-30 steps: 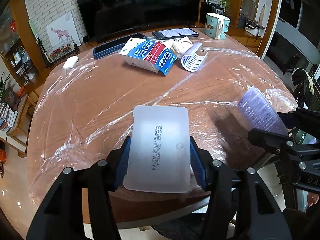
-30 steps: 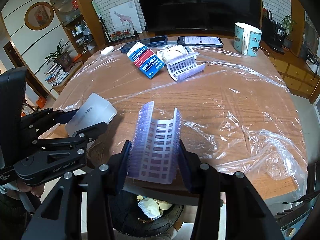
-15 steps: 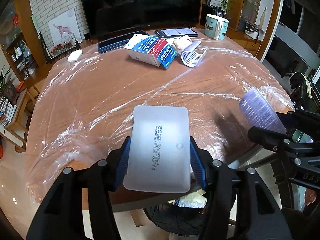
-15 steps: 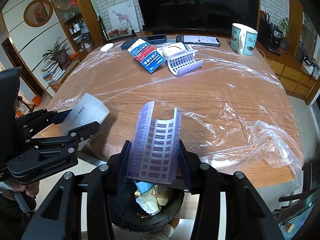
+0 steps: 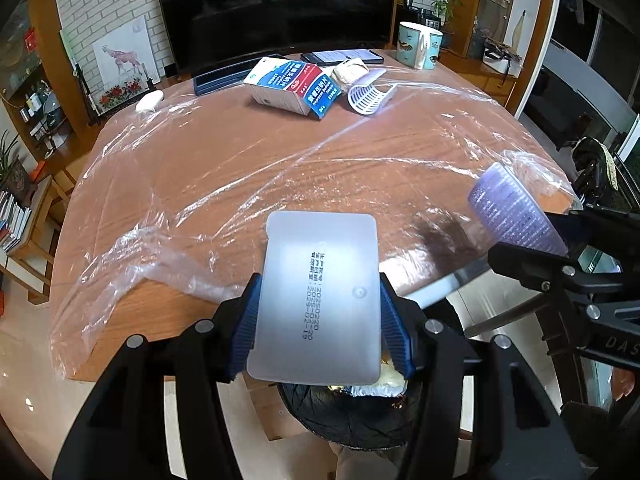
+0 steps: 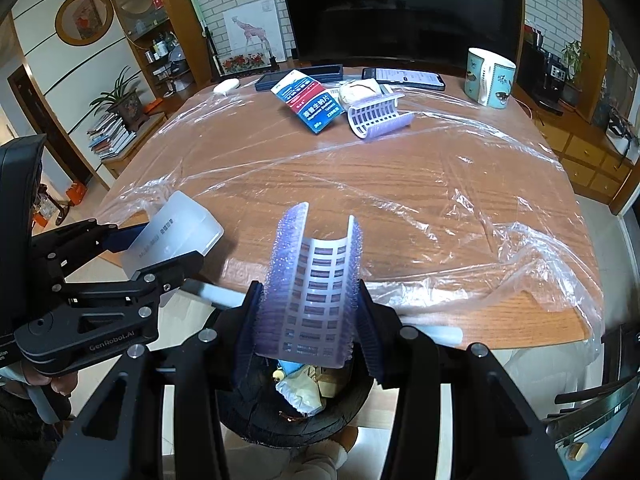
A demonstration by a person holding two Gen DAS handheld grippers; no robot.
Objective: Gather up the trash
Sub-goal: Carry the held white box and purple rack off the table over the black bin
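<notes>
My left gripper (image 5: 318, 320) is shut on a frosted white plastic tray (image 5: 318, 296) with printed dates, held over the table's near edge. The right gripper (image 6: 310, 316) is shut on a curved purple-and-white pill blister sheet (image 6: 314, 288). Below both, on the floor, stands a black trash bin (image 6: 296, 412) with paper and foil scraps inside; it also shows under the tray as the bin (image 5: 352, 416). Each gripper appears in the other's view: the right gripper (image 5: 560, 248) with its blister sheet (image 5: 514, 210), the left gripper (image 6: 132, 248) with its tray (image 6: 176, 232).
The wooden table (image 5: 224, 168) is draped in loose clear plastic film. At its far side lie a blue-and-red medicine box (image 5: 294, 86), another blister sheet (image 5: 368, 96), a crumpled paper ball (image 5: 350, 72), a phone (image 5: 340, 56), a dark flat case (image 5: 224, 76) and a mug (image 5: 418, 44).
Both grippers have drawn back from the table with their items held. The trash bin has come into view beneath them, past the table's near edge.
</notes>
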